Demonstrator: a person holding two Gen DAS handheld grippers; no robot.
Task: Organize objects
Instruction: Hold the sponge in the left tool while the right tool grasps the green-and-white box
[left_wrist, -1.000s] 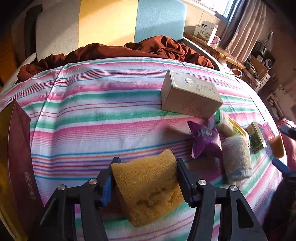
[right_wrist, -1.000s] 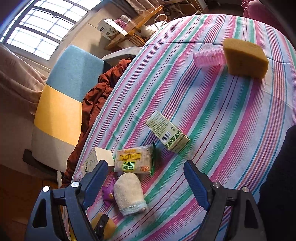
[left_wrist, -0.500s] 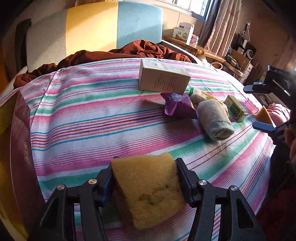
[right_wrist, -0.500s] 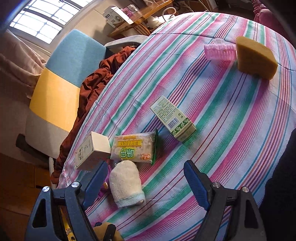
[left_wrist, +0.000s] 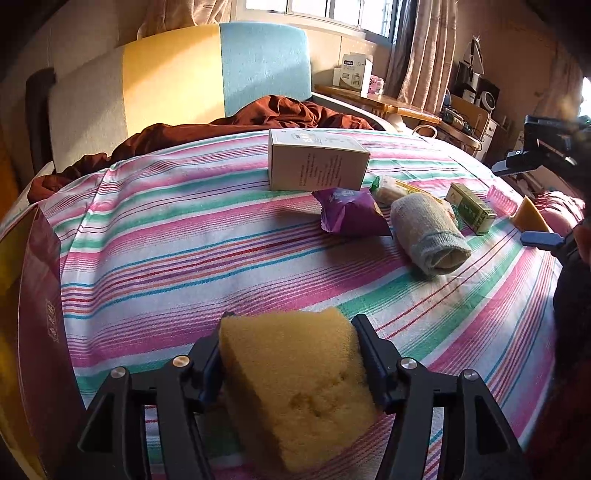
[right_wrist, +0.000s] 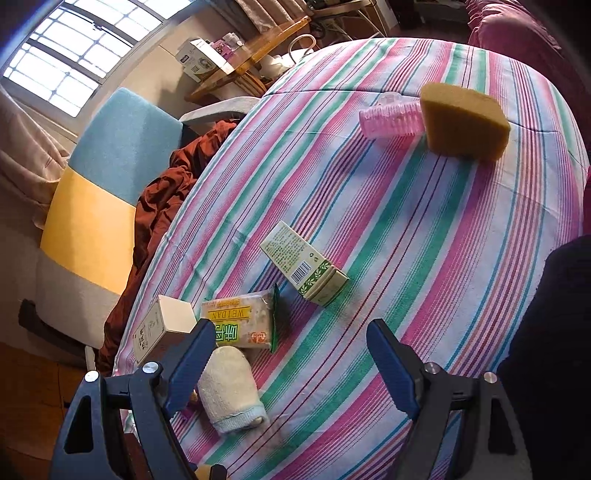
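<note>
Black angular frames with triangular cut-outs and round silver screw heads are seen on both the left gripper (left_wrist: 291, 328) and the right gripper (right_wrist: 290, 339), whose fingers (right_wrist: 393, 369) are faced with blue pads, and dark clothing is glimpsed at the right edge.

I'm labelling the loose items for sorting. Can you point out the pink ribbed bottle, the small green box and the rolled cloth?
pink ribbed bottle (right_wrist: 389, 118), right wrist view, middle of its ribbed body.
small green box (right_wrist: 301, 264), right wrist view, printed top face.
rolled cloth (left_wrist: 424, 229), left wrist view, upper side of the roll.
</note>
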